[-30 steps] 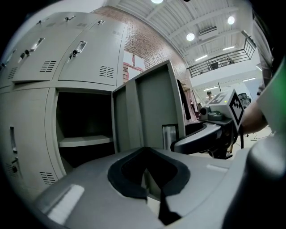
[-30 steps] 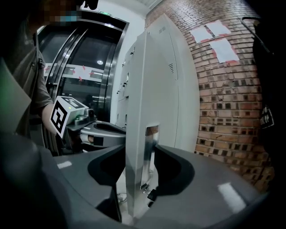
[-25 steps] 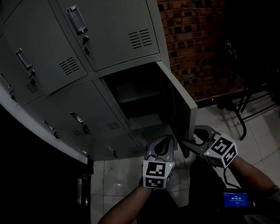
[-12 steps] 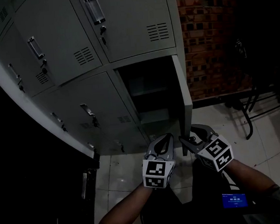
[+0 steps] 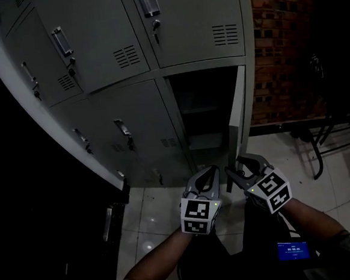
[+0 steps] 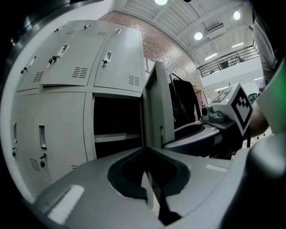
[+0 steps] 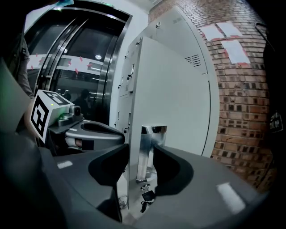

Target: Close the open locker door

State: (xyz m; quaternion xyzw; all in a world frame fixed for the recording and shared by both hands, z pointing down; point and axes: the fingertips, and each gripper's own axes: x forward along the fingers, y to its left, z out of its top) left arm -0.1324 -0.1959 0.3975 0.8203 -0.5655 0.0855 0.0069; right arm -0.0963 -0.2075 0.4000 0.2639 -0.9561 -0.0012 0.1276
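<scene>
- Head view: door (image 5: 236, 125) of lower right locker (image 5: 199, 104) swung out, nearly edge-on to camera, not yet closed.
- Right gripper (image 5: 233, 164): jaws part open and just closing in, astride door's free edge and handle (image 7: 151, 150); no firm pinch seen; set there, probably, to swing door home.
- Left gripper (image 5: 210, 171): jaws together, nothing held; parked just beside right one, likely spare or ready to push.
- Count: open doors, one; closed doors (image 5: 196, 20) in head view, at least four; grippers, two; shelf (image 6: 117, 137) inside, one; key bunch (image 7: 145, 197) under handle, one.
</scene>
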